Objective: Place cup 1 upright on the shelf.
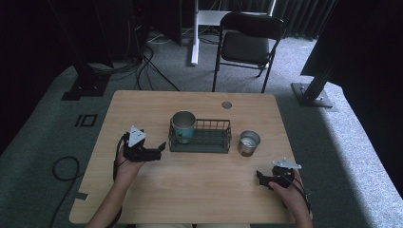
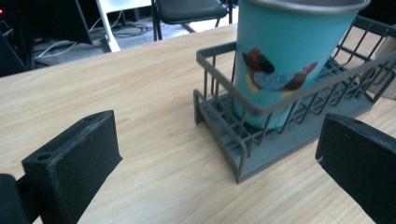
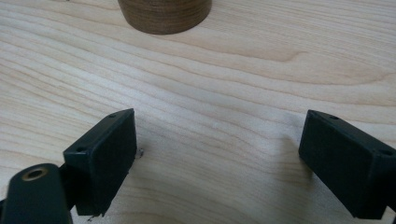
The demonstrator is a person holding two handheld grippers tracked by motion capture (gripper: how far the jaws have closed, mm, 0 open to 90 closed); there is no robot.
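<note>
The left gripper, jaws spread, faces the blue cup, its top cut off, in the basket; right gripper spread, empty.

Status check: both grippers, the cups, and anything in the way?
Left gripper open, beside rack. Right gripper open, over bare table. Teal cup upright in rack's left end; metal cup outside, right of it. Nothing in the way.

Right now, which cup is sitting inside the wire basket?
The teal cup with the cartoon picture stands upright in the left end of the wire basket. The silver cup stands on the table, outside the basket's right end.
</note>
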